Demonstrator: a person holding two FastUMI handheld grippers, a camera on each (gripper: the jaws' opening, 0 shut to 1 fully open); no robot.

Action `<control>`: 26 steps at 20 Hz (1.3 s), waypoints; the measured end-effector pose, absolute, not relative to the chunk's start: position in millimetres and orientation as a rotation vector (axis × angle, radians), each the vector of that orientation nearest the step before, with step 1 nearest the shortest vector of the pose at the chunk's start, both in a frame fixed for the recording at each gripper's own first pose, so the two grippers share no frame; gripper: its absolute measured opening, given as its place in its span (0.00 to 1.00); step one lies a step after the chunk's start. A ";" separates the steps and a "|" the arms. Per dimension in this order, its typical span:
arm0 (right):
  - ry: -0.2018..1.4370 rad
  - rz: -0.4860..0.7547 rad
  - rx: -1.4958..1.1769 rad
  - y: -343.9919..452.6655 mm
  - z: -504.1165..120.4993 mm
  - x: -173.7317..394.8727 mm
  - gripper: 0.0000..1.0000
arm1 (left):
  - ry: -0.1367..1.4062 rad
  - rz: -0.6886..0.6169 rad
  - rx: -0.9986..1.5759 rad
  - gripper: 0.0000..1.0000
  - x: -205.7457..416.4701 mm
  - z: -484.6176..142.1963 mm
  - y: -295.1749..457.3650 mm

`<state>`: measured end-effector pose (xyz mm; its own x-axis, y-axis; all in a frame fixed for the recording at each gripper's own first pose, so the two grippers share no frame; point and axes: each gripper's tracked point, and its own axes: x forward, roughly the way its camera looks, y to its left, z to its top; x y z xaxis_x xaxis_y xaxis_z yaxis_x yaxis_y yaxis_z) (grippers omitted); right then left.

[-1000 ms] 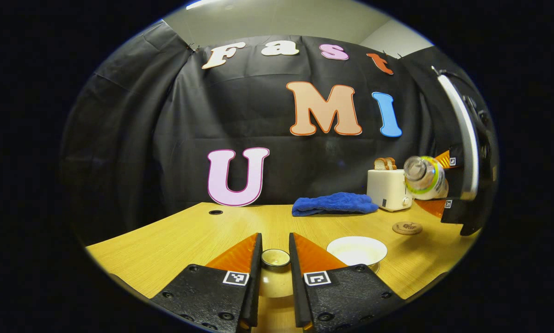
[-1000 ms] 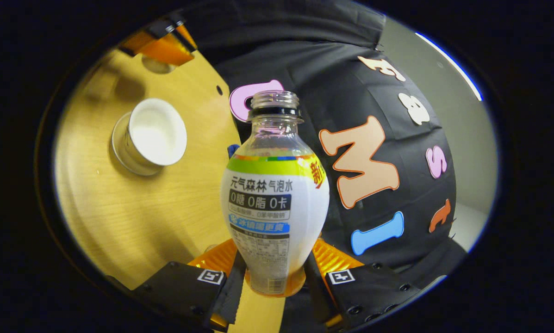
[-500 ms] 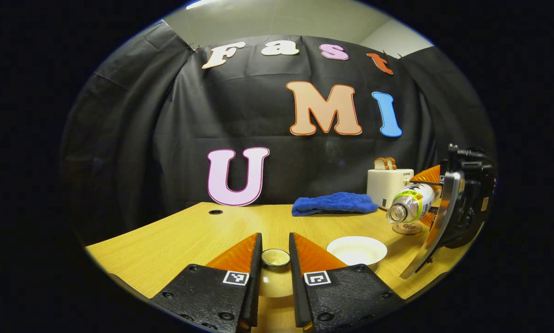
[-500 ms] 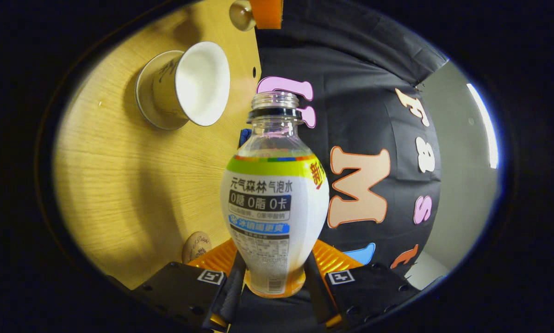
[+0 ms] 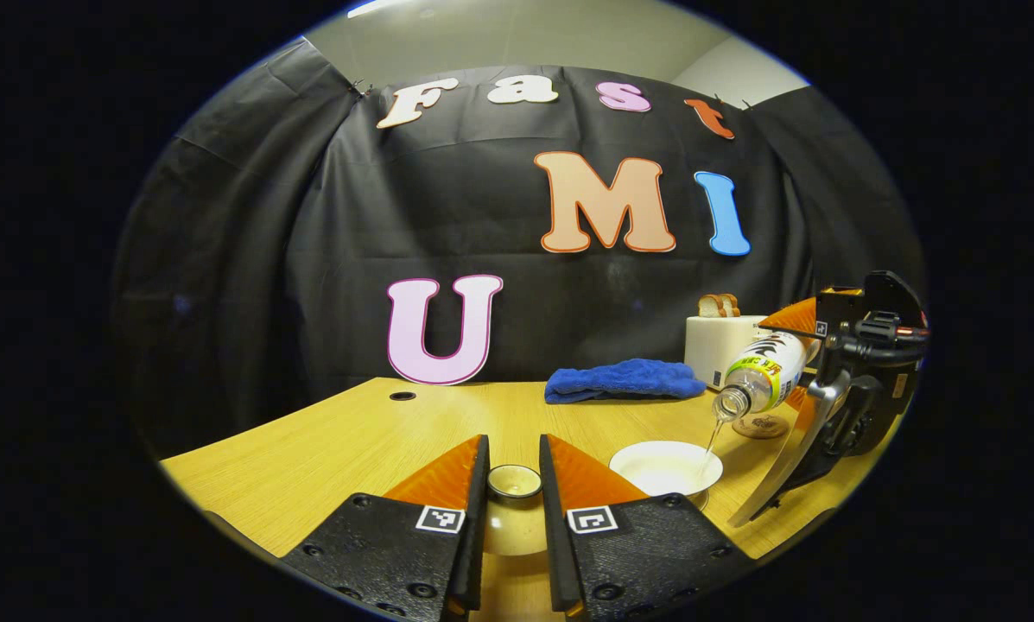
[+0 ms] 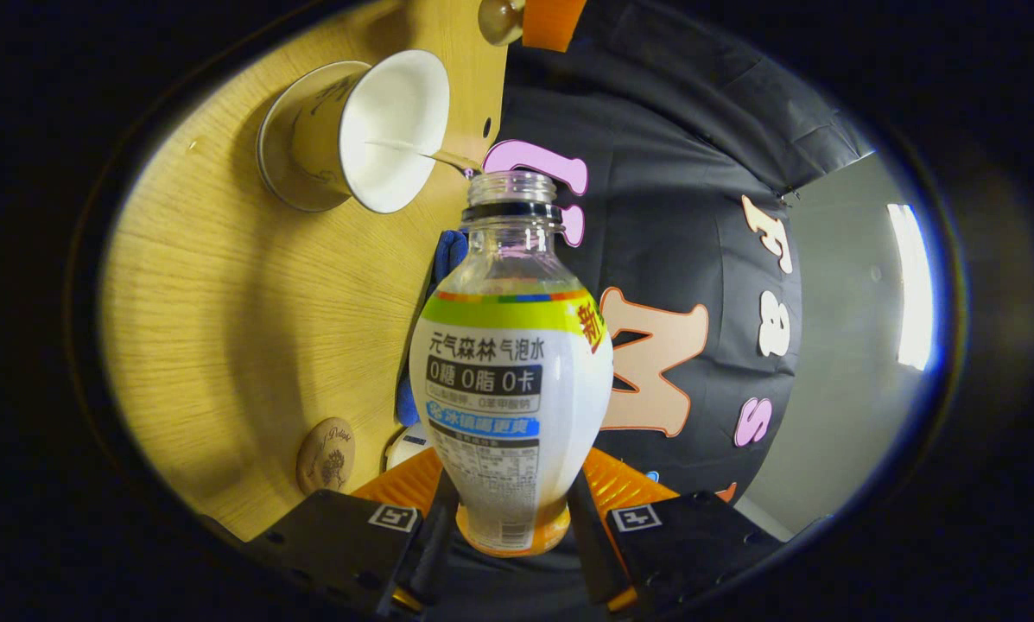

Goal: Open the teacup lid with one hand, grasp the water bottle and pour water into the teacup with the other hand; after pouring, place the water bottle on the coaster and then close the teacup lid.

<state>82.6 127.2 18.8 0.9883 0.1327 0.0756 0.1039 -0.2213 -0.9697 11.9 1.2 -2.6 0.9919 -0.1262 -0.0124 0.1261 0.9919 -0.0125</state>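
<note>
- Water runs in a thin stream from the bottle (image 5: 767,373) into the open teacup (image 5: 666,466) in the left gripper view; the right gripper (image 5: 815,358) tips the bottle mouth-down just above the rim so the stream lands inside.
- The left gripper (image 5: 514,492) has its jaws nearly closed on the lid (image 5: 514,481), holding it beside the cup on the counter (image 5: 326,453), out of the pour's way.
- Right gripper view: the jaws are clamped on the bottle's base, neck pointing at the teacup. The coaster (image 6: 326,455) lies bare, near the cup, ready for the bottle.
</note>
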 end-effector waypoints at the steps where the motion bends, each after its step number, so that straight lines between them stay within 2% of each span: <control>1: -0.179 0.023 -1.809 128.4 20.5 82.3 0.65 | 0.013 -0.127 -0.012 0.28 12.2 -2.8 1.0; 4: -0.197 0.009 -1.840 129.7 21.2 82.1 0.67 | 0.013 -0.126 -0.012 0.28 12.0 -2.5 0.7; 20: -0.377 -0.102 -1.975 143.7 38.1 63.8 0.67 | 0.014 -0.126 -0.013 0.28 11.8 -3.5 0.1; 26: -0.434 -0.106 -2.018 149.9 37.5 61.1 0.67 | 0.014 -0.127 -0.013 0.28 11.7 -3.0 0.8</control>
<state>61.1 149.9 37.5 0.9311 0.2576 0.2583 0.3474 -0.4105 -0.8431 11.7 0.8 -3.0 0.9919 -0.1263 -0.0134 0.1261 0.9919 -0.0135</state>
